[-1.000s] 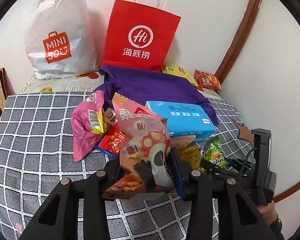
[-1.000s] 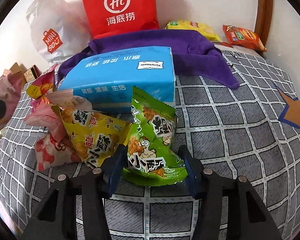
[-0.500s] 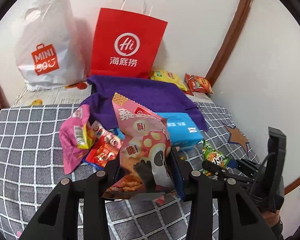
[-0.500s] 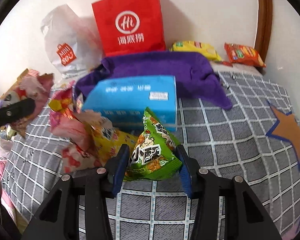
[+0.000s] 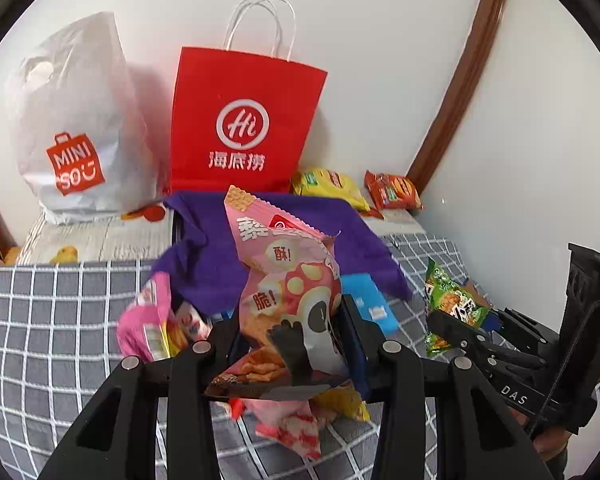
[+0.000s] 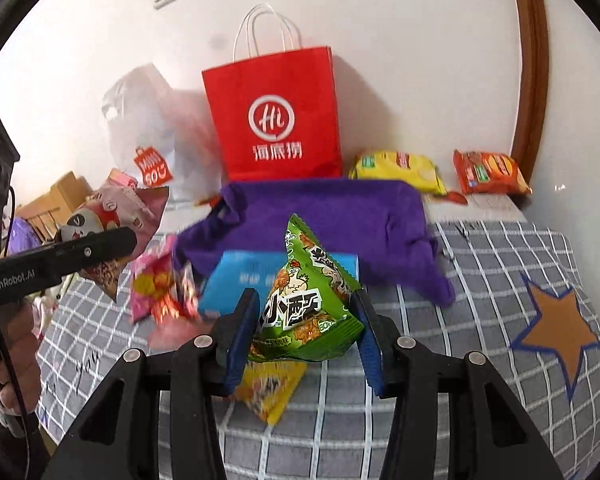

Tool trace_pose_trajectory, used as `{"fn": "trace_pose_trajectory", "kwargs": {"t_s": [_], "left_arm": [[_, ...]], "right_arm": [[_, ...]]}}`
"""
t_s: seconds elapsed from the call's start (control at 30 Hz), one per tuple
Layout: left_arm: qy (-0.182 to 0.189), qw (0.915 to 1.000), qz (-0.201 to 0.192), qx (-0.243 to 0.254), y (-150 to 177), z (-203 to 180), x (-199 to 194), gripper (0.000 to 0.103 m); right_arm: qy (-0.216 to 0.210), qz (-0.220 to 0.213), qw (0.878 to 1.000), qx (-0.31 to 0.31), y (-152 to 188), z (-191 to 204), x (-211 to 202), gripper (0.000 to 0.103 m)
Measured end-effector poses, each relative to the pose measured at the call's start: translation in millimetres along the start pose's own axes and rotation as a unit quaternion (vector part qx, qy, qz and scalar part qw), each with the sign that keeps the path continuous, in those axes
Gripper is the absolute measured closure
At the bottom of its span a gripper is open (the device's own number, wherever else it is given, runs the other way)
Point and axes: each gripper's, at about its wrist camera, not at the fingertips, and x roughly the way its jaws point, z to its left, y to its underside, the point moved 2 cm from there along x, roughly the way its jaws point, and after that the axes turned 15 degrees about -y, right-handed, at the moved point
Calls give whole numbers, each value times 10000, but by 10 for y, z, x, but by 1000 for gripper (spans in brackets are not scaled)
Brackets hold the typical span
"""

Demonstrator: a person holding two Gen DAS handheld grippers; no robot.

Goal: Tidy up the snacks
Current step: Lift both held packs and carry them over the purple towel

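My left gripper is shut on a pink panda snack bag and holds it above the checked bed. It also shows at the left of the right wrist view. My right gripper is shut on a green snack packet, lifted above the pile; the packet also shows at the right of the left wrist view. Below lie a blue box, a yellow packet and pink packets.
A red paper bag and a white Miniso bag stand against the back wall. A purple cloth lies in front of them. A yellow packet and an orange packet lie in the back corner.
Both grippers have risen with their packets, away from the pile on the bed. The pile now lies lower and farther in both views.
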Motion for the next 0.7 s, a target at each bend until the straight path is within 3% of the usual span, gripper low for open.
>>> {"fn": "trace_pose_trajectory", "kwargs": {"t_s": [0.7], "left_arm": [[-174,9997,-150,49,-853,105,502,63]], "right_arm": [[4,-282,9994,-201,-1095,-217,759,56]]}}
